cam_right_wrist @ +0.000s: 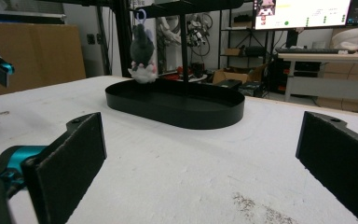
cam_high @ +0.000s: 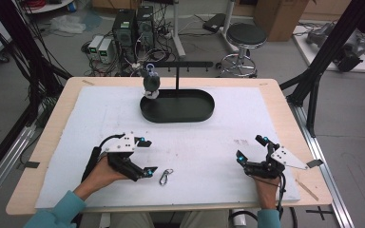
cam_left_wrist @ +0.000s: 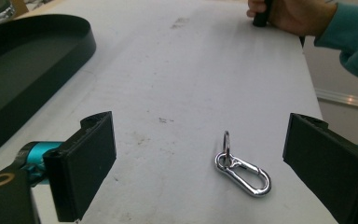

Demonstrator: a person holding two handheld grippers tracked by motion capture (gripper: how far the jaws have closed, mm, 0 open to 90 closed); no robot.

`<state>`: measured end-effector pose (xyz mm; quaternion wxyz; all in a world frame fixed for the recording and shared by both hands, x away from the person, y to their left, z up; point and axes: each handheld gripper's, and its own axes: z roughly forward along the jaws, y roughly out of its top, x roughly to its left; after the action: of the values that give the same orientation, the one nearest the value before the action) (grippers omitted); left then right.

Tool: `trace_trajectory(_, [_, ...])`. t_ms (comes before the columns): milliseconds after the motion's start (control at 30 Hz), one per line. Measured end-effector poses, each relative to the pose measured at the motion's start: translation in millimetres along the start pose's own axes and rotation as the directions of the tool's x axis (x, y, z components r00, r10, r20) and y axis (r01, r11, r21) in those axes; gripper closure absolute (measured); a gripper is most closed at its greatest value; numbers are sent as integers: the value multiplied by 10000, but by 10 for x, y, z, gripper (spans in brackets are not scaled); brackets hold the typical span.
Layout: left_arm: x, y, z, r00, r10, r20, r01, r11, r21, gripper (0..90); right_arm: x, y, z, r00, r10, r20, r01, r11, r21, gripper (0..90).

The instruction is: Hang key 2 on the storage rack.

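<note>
Left gripper view, carabiner (cam_left_wrist: 242,171) between open claw (cam_left_wrist: 214,168)

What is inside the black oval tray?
In the black oval tray stands the post of a black hanger stand; a dark plush keychain hangs from its bar over the left end. The near wall hides part of the floor.

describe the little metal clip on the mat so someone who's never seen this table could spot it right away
Start at the white mat that covers the wooden table, and look along its near edge, well in front of the black oval tray. Just right of the left hand-held gripper lies a small silver carabiner clip with a ring at one end. It is the one shiny chrome thing lying loose and flat on the mat.
</note>
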<state>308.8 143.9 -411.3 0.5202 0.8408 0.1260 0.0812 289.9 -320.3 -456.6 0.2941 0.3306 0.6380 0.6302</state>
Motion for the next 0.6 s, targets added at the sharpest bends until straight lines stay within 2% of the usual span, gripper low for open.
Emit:
trace_trajectory(167, [-13,-37,151,9997,79,222,-95,9972,742,166,0,0,0,10000,-6,-1,6,10000,-3,7])
trace_trajectory(367, [-34,-50,227,9991,-52,411,6,9938,1111,284,0,0,0,10000,10,-14,-10,10000,0,7])
trace_trajectory(500, [-40,-57,251,9989,63,467,-130,9895,1441,352,-2,0,-1,10000,15,-24,-15,10000,8,7])
trace_trajectory(600, [-50,-55,268,9984,106,549,-186,9888,1483,404,-2,0,0,10000,6,-19,-6,10000,1,7])
